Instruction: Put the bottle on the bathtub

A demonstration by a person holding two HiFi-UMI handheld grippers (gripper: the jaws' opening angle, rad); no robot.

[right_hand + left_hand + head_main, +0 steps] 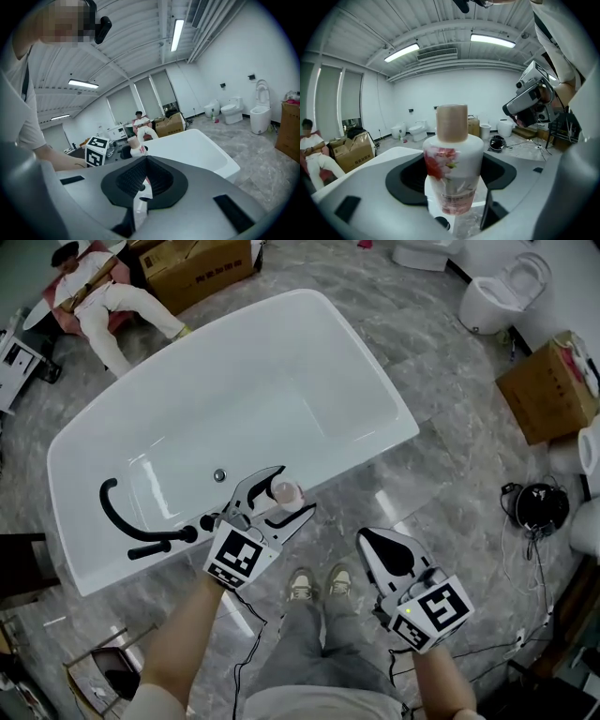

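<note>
A white bottle (286, 492) with a red flower print and a tan cap sits upright between the jaws of my left gripper (294, 490), which is shut on it. The bottle is over the near rim of the white bathtub (370, 448). In the left gripper view the bottle (452, 161) fills the centre between the jaws. My right gripper (367, 540) hangs over the floor to the right of the tub, shut and holding nothing. From the right gripper view I see the bottle (136, 142), the left gripper's marker cube (96, 151) and the bathtub (190, 145) beyond.
A black faucet (122, 517) and a drain (219, 475) are on the tub's left part. A person (103, 296) sits at the far left. Cardboard boxes (197, 268) (548, 385), a toilet (502, 292) and a black device with cables (539, 507) lie around.
</note>
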